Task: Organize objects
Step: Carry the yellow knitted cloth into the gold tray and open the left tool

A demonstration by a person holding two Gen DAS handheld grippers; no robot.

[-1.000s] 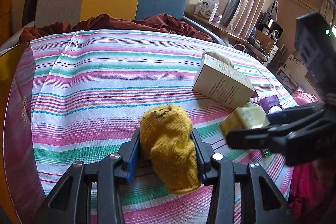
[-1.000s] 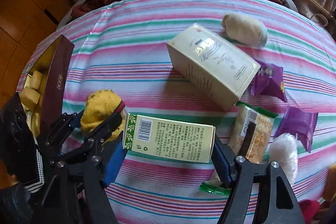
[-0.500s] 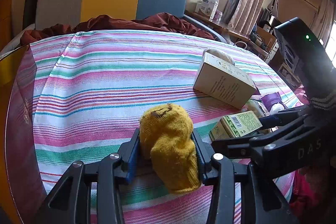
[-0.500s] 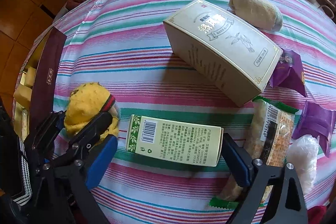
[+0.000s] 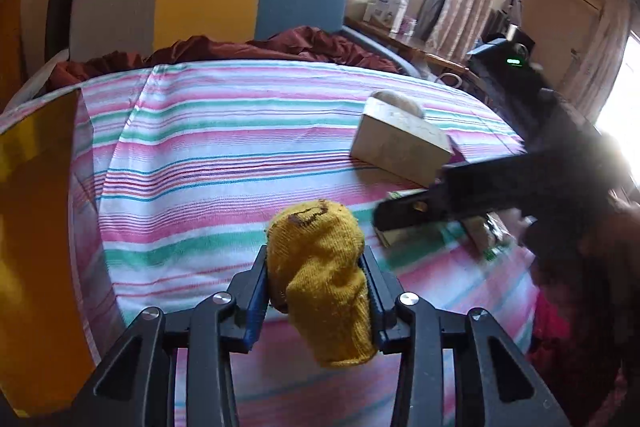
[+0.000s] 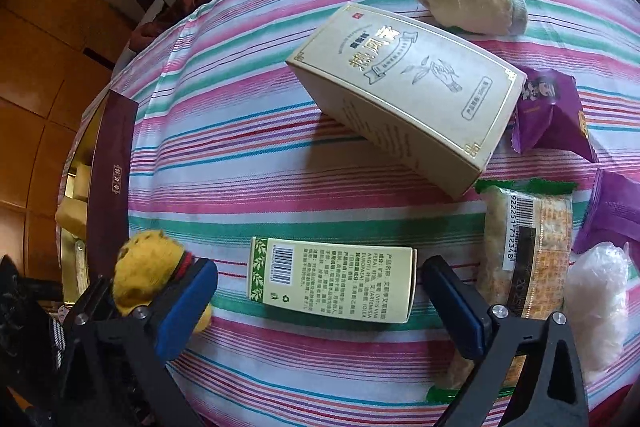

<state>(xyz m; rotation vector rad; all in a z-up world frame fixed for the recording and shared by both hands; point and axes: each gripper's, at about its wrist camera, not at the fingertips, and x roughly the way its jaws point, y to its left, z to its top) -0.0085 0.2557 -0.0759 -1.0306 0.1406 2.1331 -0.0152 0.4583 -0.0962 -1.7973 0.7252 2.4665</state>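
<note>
A rolled yellow sock sits pinched between the blue pads of my left gripper, which is shut on it and holds it just above the striped tablecloth. In the right wrist view the same yellow sock shows at the lower left. My right gripper points down with its jaws opening wide. A small green-and-cream box lies flat on the cloth between the pads, which stand clear of both its ends. In the left wrist view the right gripper is a dark blur.
A large cream box lies in the middle, a beige sock roll behind it. Purple packets, a cracker packet and a white bag crowd the right. An open maroon case sits at the left edge.
The right gripper's jaws have spread and let go of the small green box, which now rests on the cloth. The left gripper has lifted slightly with the yellow sock.
</note>
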